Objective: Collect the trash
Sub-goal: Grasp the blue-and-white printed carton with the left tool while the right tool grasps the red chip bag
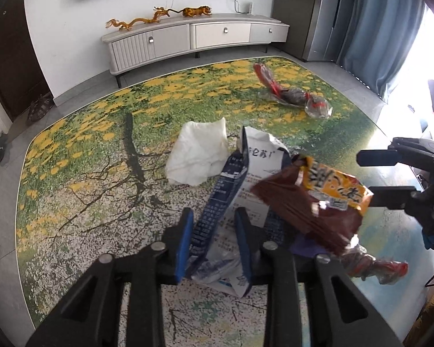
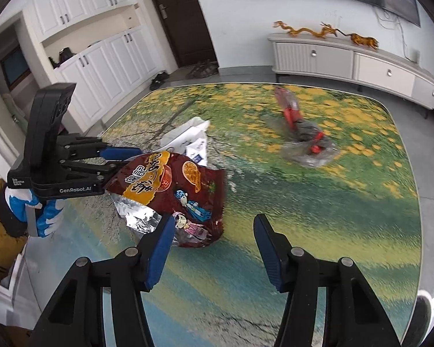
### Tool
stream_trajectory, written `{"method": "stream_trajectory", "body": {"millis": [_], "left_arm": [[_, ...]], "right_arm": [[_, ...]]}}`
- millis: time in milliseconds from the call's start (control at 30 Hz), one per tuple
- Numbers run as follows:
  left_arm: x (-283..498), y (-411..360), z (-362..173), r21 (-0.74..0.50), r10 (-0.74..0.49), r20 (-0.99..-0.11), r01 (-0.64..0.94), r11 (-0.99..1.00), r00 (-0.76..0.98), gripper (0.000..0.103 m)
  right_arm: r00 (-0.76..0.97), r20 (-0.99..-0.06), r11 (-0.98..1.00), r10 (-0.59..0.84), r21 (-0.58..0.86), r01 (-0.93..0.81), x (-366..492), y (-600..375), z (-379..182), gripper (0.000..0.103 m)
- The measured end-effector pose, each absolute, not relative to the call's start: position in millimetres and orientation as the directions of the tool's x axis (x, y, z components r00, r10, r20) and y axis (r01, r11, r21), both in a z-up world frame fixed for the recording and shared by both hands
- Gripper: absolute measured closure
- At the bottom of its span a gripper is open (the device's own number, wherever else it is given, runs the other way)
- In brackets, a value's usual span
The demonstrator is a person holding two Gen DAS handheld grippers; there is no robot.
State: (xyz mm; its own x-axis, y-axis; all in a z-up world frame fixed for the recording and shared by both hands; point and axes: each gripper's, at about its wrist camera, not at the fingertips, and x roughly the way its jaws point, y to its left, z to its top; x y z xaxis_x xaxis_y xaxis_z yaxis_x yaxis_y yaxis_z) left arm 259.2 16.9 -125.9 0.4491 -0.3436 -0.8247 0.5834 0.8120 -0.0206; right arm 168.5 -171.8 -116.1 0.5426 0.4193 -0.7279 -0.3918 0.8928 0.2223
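Observation:
A crumpled blue-and-white wrapper (image 1: 231,179) lies on the flower-print table (image 1: 101,173). My left gripper (image 1: 214,212) is shut on its near end, and the wrapper fills the gap between the blue pads. A brown and yellow snack bag (image 1: 303,211) leans over the wrapper's right side. In the right wrist view the same snack bag (image 2: 182,190) sits just past my left fingertip. My right gripper (image 2: 214,222) is open, with mostly bare table between its fingers. The left gripper (image 2: 130,159) comes in from the left there, its tips hidden behind the bag.
A white crumpled tissue (image 1: 198,156) lies behind the wrapper. Clear plastic with red print (image 1: 292,92) rests at the far right of the table, and more of it (image 1: 376,269) under the snack bag. A gloved hand (image 2: 40,219) holds the left gripper. A TV cabinet (image 1: 188,40) stands beyond.

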Motion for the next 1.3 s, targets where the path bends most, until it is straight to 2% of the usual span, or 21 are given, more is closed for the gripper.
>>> {"method": "stream_trajectory", "body": {"millis": [300,367,433,600,733,833,867,933,1033,1200,1300], "left_arm": [[259,17,-126,-0.024,-0.35,-0.82,0.584,0.812,0.454,0.079],[258,18,-126,-0.026,-0.351,-0.819,0.582,0.813,0.454,0.079],[257,18,-126,-0.029,-0.353,-0.818,0.581,0.814,0.454,0.079],[255,21,-125,-0.039,-0.36,-0.817,0.579,0.814,0.451,0.079],[254,21,-125,-0.04,-0.362,-0.815,0.579,0.814,0.452,0.08],[253,21,-124,-0.042,-0.366,-0.811,0.579,0.814,0.456,0.086],[253,22,-123,-0.043,-0.368,-0.809,0.579,0.814,0.458,0.09],[252,22,-122,-0.043,-0.37,-0.809,0.582,0.812,0.456,0.092],[249,20,-121,-0.031,-0.365,-0.808,0.586,0.81,0.462,0.094],[245,18,-120,-0.027,-0.364,-0.805,0.585,0.81,0.468,0.099],[242,18,-120,-0.027,-0.361,-0.805,0.579,0.815,0.471,0.099]], "right_arm": [[0.546,-0.683,0.843,0.485,0.2,-0.499,158,-147,-96,0.049],[0.541,-0.687,0.831,0.485,0.17,-0.529,157,-137,-94,0.043],[0.538,-0.695,0.825,0.478,0.144,-0.547,158,-127,-95,0.033],[0.537,-0.703,0.811,0.466,0.096,-0.577,163,-109,-98,0.023],[0.523,-0.721,0.811,0.454,0.09,-0.579,175,-102,-105,0.022],[0.507,-0.732,0.816,0.455,0.115,-0.566,183,-104,-111,0.022],[0.503,-0.734,0.819,0.457,0.126,-0.56,186,-105,-112,0.024],[0.491,-0.738,0.822,0.463,0.15,-0.55,189,-109,-115,0.041],[0.485,-0.735,0.823,0.473,0.173,-0.541,190,-113,-117,0.053],[0.492,-0.72,0.824,0.49,0.198,-0.531,184,-119,-114,0.065],[0.49,-0.703,0.82,0.515,0.236,-0.522,180,-127,-112,0.065]]}}
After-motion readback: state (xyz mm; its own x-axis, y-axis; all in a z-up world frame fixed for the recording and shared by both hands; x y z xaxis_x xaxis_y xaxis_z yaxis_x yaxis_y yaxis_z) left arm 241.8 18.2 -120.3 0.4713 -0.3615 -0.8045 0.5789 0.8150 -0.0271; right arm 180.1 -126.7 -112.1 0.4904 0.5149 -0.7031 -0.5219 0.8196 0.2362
